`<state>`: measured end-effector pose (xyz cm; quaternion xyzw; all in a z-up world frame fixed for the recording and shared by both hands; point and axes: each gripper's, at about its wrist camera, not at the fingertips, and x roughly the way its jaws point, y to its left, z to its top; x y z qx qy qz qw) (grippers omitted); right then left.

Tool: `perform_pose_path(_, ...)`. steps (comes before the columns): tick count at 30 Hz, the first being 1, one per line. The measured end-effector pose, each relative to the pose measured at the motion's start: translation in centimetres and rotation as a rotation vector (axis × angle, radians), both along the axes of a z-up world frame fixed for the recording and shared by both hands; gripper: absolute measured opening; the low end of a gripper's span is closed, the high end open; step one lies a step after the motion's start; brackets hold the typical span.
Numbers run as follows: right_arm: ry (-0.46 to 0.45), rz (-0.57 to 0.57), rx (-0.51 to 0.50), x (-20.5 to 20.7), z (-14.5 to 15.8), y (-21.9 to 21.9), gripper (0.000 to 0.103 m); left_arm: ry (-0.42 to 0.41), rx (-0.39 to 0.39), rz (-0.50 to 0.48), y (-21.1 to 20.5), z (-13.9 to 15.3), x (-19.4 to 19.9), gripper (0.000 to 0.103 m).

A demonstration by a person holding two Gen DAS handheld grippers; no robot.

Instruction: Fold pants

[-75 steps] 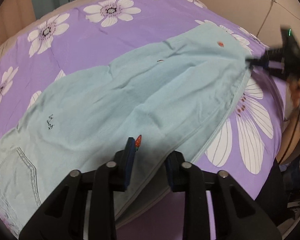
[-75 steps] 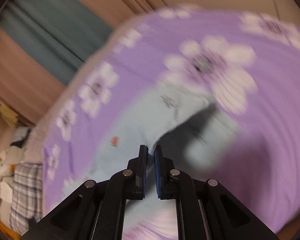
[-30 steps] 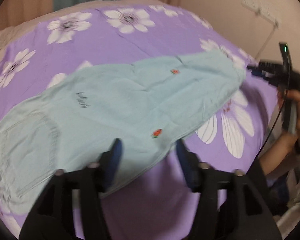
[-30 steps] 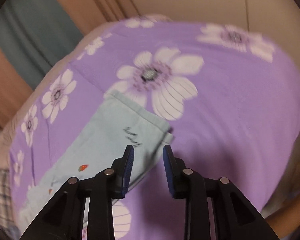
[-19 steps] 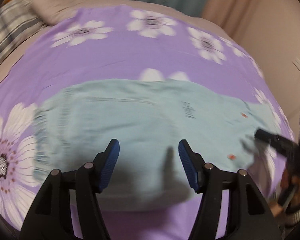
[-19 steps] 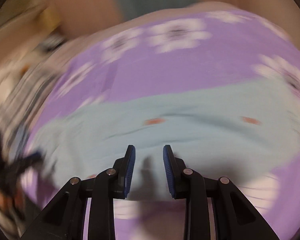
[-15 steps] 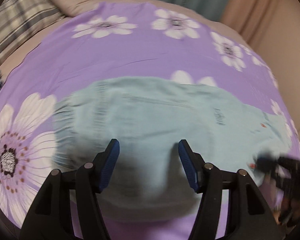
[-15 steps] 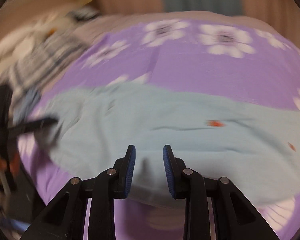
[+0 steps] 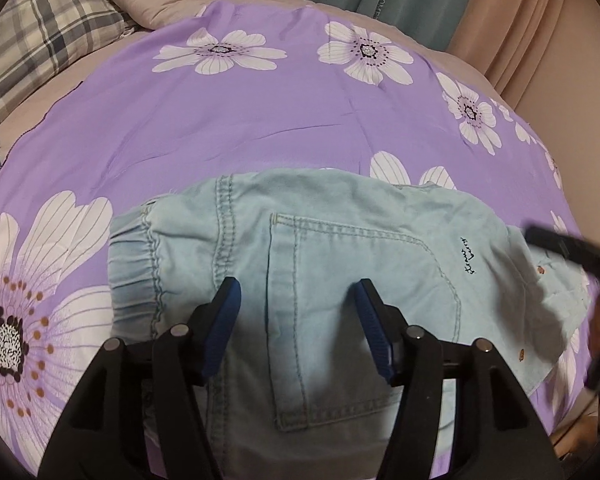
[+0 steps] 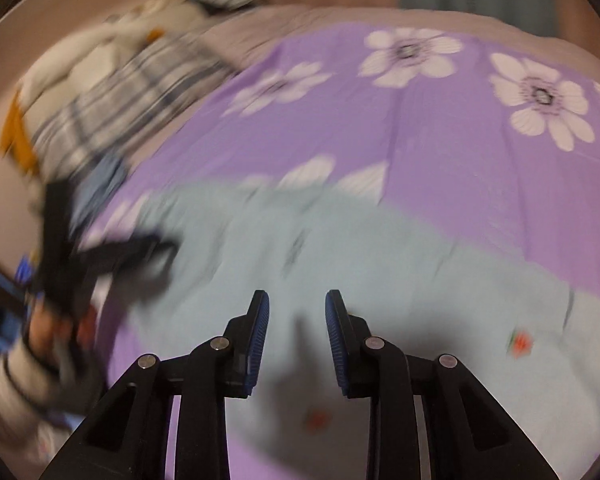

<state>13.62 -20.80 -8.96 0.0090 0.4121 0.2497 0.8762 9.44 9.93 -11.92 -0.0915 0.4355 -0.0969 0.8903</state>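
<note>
Back pocket (left view only) — sharp

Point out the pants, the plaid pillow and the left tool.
pants (image 9: 340, 248), left wrist view, on the back pocket.
plaid pillow (image 9: 40, 40), left wrist view, on its checked cover.
left tool (image 9: 296, 320), left wrist view, midway between its fingertips.

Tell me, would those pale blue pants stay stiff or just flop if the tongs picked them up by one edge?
Probably flop: the pants lie flat and slightly rumpled on the purple sheet, following its surface like soft cloth. The gathered waistband looks elastic, so it would likely stretch and sag. They seem thin and light, and unlikely to slip from ribbed pads.
</note>
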Motion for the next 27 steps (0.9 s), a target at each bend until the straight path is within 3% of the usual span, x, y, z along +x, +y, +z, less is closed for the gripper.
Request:
perform_pose_path(5, 0.017, 0.044, -0.027, 5.8, 0.3, 2.5, 0.029, -0.012, -0.030, -0.014, 0.4, -0.2, 0.2, 0.060)
perform_pose_path(11, 0.217, 0.145, -0.060, 9.5, -1.8, 4.5, 0.030, -0.026, -0.029, -0.037, 0.2, -0.3, 0.0, 0.063)
perform_pose_path(13, 0.276, 0.196, -0.125, 9.6, -3.2, 5.6, 0.032, -0.030, -0.027, -0.044, 0.0, -0.3, 0.0, 0.065)
perform_pose_path(15, 0.228, 0.243, -0.192, 8.8, -3.4, 6.6, 0.032, -0.033, -0.016, -0.050, -0.3, -0.3, 0.1, 0.068)
perform_pose_path(17, 0.146, 0.285, -0.231, 7.6, -2.8, 7.6, 0.005, -0.036, -0.005, -0.054, -0.5, -0.4, 0.1, 0.069)
perform_pose_path(19, 0.087, 0.283, -0.274, 6.9, -2.4, 8.5, 0.004, -0.035, 0.004, -0.052, -0.7, -0.5, 0.1, 0.069)
perform_pose_path(23, 0.071, 0.221, -0.340, 6.4, -3.3, 9.8, 0.004, -0.029, -0.005, -0.048, -0.6, -0.5, 0.2, 0.071)
perform_pose_path(26, 0.032, 0.122, -0.311, 6.2, -2.6, 9.0, 0.016, -0.017, -0.016, -0.044, -0.5, -0.4, 0.3, 0.072)
perform_pose_path(27, 0.025, 0.077, -0.276, 5.8, -2.1, 8.3, 0.026, -0.012, -0.017, -0.042, -0.5, -0.4, 0.4, 0.072)
